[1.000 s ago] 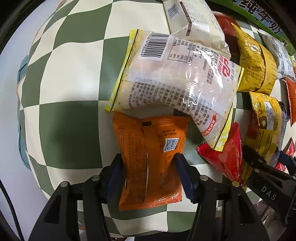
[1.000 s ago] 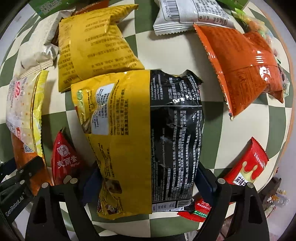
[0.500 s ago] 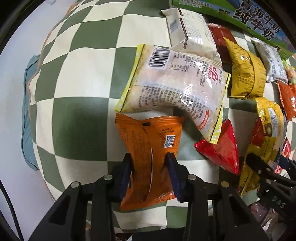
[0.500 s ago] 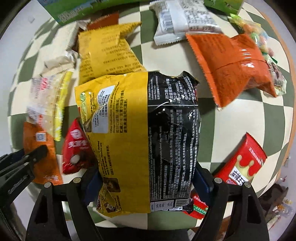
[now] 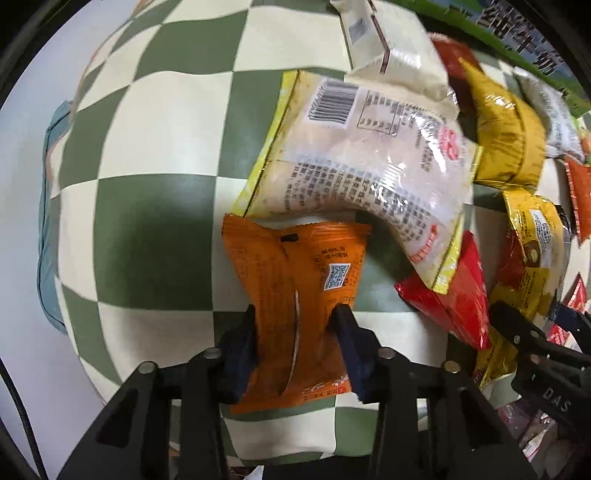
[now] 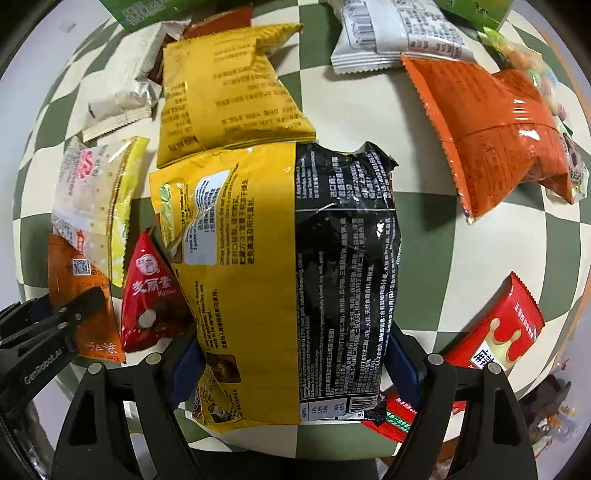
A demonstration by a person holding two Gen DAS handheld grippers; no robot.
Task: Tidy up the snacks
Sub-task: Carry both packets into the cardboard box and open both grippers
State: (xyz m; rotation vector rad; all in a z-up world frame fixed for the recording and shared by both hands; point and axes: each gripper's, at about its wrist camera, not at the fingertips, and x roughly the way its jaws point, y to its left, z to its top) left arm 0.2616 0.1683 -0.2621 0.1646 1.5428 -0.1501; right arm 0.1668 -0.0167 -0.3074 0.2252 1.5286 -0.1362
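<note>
My left gripper (image 5: 295,325) is shut on a small orange snack packet (image 5: 299,295), pinching its lower half above the green-and-cream checked tablecloth (image 5: 155,155). My right gripper (image 6: 291,354) is shut on a large yellow-and-black noodle bag (image 6: 280,273), which fills the middle of the right wrist view. The orange packet (image 6: 79,291) and the left gripper's fingers (image 6: 55,325) show at the left of the right wrist view. The right gripper's fingers (image 5: 535,343) show at the right of the left wrist view.
A clear rice-cracker bag (image 5: 369,162) lies just beyond the orange packet. A red triangular packet (image 6: 151,291) lies between the grippers. Yellow bag (image 6: 229,85), white packets (image 6: 391,33), orange chip bag (image 6: 498,129) and red packet (image 6: 506,328) lie around. The table's left edge (image 5: 48,206) is near.
The left gripper's jaws have closed further on the orange packet, squeezing it narrower. The right gripper keeps its hold on the noodle bag and has shifted slightly.
</note>
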